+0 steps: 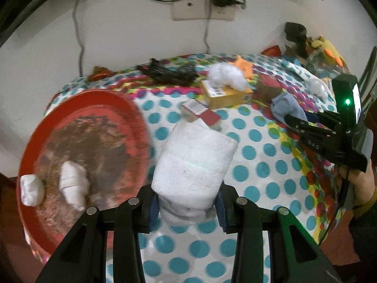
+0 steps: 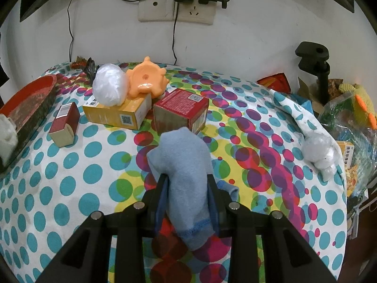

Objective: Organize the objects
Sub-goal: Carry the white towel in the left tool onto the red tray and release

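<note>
both tongs are loaded. the left gripper (image 1: 187, 208) is pinching a white foam block (image 1: 195, 158) by its lower end, so most of the block stands out past the fingers, above the dotted tablecloth (image 1: 259, 172) and just right of the red tray (image 1: 77, 155). the right gripper (image 2: 187, 200) is pinching a folded blue cloth (image 2: 182, 165) that bulges forward and hangs loose below the fingers, over the middle of the table.

the foam looks soft and is gripped low, so i judge it could pivot or slip out if swung fast. the tray overhangs the table's left edge and already carries two white lumps (image 1: 73, 185); a nudge from the block or the fingers could tip it or knock the lump sitting on its rim off. the cloth's trailing end could drag across the small red box (image 2: 64, 123) or the red cube box (image 2: 181, 110) right ahead of it, and the yellow box (image 2: 117, 114) carries a white plastic wad (image 2: 108, 85) and an orange toy (image 2: 146, 80) that look easy to topple.

open room lies in the near and middle cloth between the two grippers. boxes crowd the back by the wall, the right edge is cluttered with bags and a black clamp (image 2: 313, 63), and the cloth falls away at the near and right edges.
</note>
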`<action>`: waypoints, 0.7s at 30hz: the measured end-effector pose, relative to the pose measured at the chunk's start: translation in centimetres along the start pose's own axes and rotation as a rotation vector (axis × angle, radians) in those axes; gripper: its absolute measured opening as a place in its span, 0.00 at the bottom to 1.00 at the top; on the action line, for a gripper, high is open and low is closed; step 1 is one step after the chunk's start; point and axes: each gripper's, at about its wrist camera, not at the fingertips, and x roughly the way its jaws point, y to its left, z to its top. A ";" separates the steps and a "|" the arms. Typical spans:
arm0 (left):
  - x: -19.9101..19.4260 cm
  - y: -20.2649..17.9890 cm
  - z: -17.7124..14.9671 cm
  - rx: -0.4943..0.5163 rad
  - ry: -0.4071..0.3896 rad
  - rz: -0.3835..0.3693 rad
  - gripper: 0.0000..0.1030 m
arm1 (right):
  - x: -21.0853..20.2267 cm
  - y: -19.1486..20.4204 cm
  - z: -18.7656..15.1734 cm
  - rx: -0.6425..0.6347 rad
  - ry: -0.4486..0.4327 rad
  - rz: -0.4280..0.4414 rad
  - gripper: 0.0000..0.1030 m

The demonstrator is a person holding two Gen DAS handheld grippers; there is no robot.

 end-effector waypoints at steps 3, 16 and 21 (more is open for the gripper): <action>-0.9 2.2 -0.3 -0.034 -0.012 0.024 0.36 | 0.0 0.0 0.0 0.002 0.000 0.003 0.31; -1.5 13.3 -3.7 -0.240 0.026 0.141 0.36 | 0.0 0.0 0.1 -0.008 0.001 -0.005 0.32; -0.8 16.2 -5.3 -0.291 0.048 0.175 0.36 | 0.0 0.1 0.1 -0.019 0.001 -0.015 0.32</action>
